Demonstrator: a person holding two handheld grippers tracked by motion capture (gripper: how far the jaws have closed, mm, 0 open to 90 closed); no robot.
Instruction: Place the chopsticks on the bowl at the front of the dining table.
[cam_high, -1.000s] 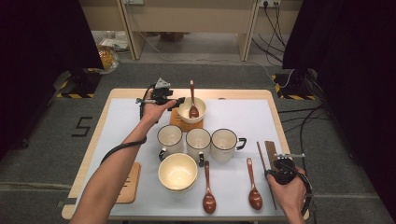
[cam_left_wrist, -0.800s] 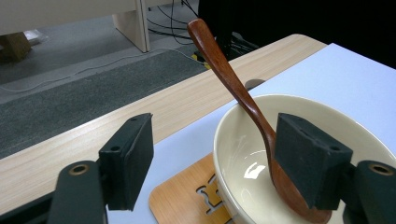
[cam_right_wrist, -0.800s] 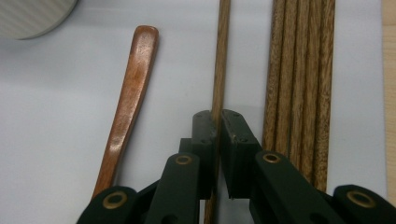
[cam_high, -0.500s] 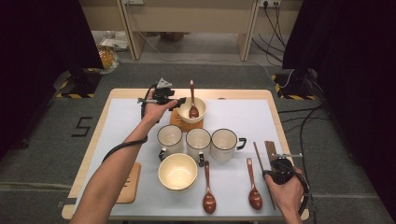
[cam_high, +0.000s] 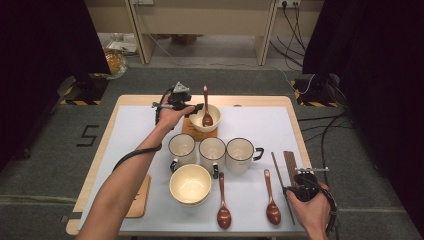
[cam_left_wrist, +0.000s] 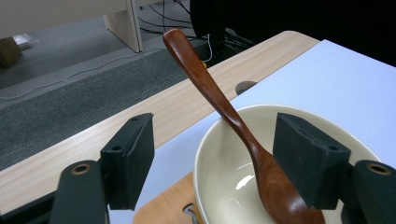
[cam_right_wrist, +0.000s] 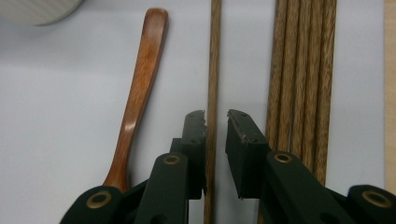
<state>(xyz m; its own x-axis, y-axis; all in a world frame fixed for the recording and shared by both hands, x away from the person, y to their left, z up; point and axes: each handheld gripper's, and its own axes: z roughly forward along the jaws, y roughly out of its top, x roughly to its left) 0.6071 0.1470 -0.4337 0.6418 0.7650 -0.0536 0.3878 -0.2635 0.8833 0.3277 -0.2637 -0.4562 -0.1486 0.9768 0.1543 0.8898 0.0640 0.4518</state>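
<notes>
Item one: our left gripper (cam_left_wrist: 215, 161), at the far side of the table (cam_high: 250, 101), jaws spread wide on either side of a cream bowl's (cam_left_wrist: 219, 186) rim without touching it. A brown wooden spoon (cam_left_wrist: 233, 126) leans inside this bowl, handle pointing up and away. In the high view we see the bowl (cam_high: 210, 114) resting on a small wooden coaster (cam_high: 192, 131), left of centre at the far edge of the white mat (cam_high: 130, 125).

Item two: our right gripper (cam_right_wrist: 216, 123), near right corner, jaws narrowed around a single wooden chopstick (cam_right_wrist: 214, 65) that lies flat on the mat. One jaw looks to touch the stick; the other stands just clear, so we do not count it as clamped. Just right of it lies a bundle of chopsticks (cam_right_wrist: 301, 70); to the left, another spoon (cam_right_wrist: 137, 93).

Item three, mid-table: three white mugs (cam_high: 212, 152) in a row, black-rimmed. Near them, a second cream bowl (cam_high: 190, 184), and two spoons (cam_high: 223, 200) lying side by side, bowls toward us. A wooden board (cam_high: 137, 200) sits at the near left edge.
</notes>
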